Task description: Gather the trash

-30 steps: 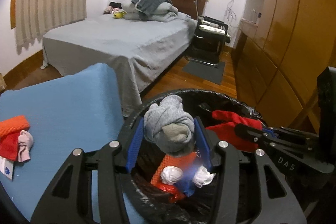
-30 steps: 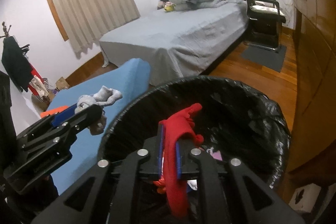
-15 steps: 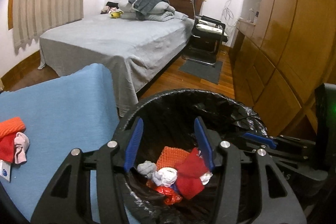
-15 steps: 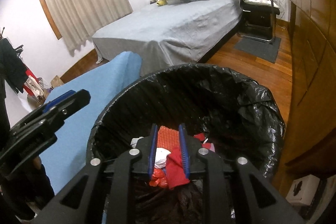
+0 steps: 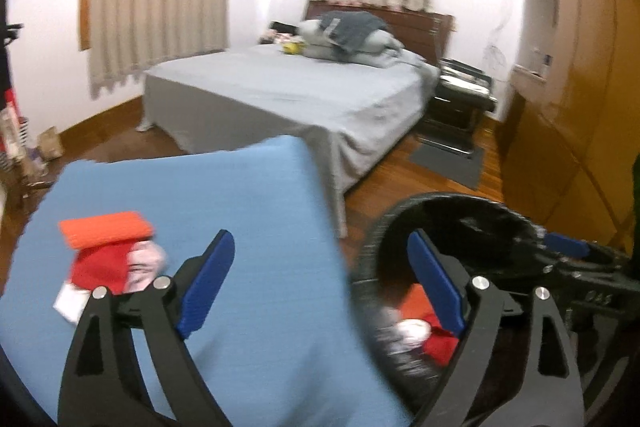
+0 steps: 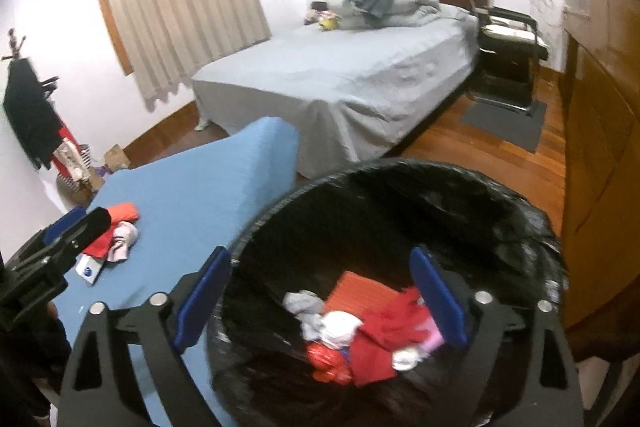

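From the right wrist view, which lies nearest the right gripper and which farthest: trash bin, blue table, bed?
1. Trash bin, directly below the right gripper.
2. Blue table, on the left.
3. Bed, beyond both.

I see a bin (image 6: 500,211) lined with glossy, crinkled black plastic, holding soft cloth scraps (image 6: 384,327) in red, white and grey. My grippers look like matt black plastic with smooth blue pads (image 6: 438,297) and shiny metal screws (image 5: 480,282). The table (image 5: 240,195) wears a matt blue cloth. The floor (image 6: 500,155) is polished wood, the wardrobe (image 5: 580,107) smooth, slightly glossy wood.
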Motion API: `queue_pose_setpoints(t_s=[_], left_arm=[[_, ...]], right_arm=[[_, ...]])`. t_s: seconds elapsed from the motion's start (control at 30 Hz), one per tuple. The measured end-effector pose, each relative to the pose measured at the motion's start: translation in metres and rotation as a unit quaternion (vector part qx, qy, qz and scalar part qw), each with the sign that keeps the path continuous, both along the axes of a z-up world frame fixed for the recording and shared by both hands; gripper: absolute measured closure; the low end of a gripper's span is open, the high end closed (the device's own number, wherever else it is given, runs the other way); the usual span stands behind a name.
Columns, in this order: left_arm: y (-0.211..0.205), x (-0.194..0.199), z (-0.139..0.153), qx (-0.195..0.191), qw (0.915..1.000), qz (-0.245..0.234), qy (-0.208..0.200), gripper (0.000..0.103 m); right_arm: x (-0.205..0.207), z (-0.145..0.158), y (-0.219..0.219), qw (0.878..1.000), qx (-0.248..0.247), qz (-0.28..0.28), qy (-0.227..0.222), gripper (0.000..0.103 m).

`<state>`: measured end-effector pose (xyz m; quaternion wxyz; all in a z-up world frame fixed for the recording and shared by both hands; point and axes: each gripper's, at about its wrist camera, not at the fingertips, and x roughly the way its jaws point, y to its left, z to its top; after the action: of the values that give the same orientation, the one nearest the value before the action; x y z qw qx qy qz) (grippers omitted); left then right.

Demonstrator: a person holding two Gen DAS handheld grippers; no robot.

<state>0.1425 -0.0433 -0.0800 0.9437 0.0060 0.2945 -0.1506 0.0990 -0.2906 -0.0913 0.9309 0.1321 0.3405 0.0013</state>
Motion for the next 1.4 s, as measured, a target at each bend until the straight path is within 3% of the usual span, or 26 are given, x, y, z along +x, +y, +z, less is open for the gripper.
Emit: queue_pose_setpoints(t_s=[0.3, 0.7, 1.0, 1.2, 1.37, 1.4], left_arm=[[0.091, 0.001, -0.008, 0.016, 0.9949, 0.099, 0.000, 0.017], [0.204, 0.014, -0.039, 0.033, 0.9767, 0.210, 0.032, 0.017], [0.217, 0.051, -0.029, 0.003, 0.9776, 0.209, 0.026, 0.019], [0.213, 0.080, -0.038, -0.012, 0.9797, 0.196, 0.043, 0.027], [0.215, 0.099, -0.050, -0.036, 0.9793, 0.187, 0.068, 0.039], [0.215, 0.104, -0.054, -0.043, 0.9791, 0.183, 0.078, 0.048]], right_arm=[[0.028, 0.006, 0.077, 0.997, -0.001, 0.064, -0.033, 0.009], [0.065, -0.020, 0.173, 0.990, -0.009, 0.137, -0.023, 0.009], [0.105, -0.027, 0.213, 0.986, -0.030, 0.161, -0.013, 0.009], [0.124, -0.027, 0.221, 0.986, -0.036, 0.164, -0.009, 0.009], [0.128, -0.031, 0.221, 0.985, -0.039, 0.167, -0.005, 0.009], [0.128, -0.032, 0.222, 0.985, -0.039, 0.167, -0.003, 0.009]])
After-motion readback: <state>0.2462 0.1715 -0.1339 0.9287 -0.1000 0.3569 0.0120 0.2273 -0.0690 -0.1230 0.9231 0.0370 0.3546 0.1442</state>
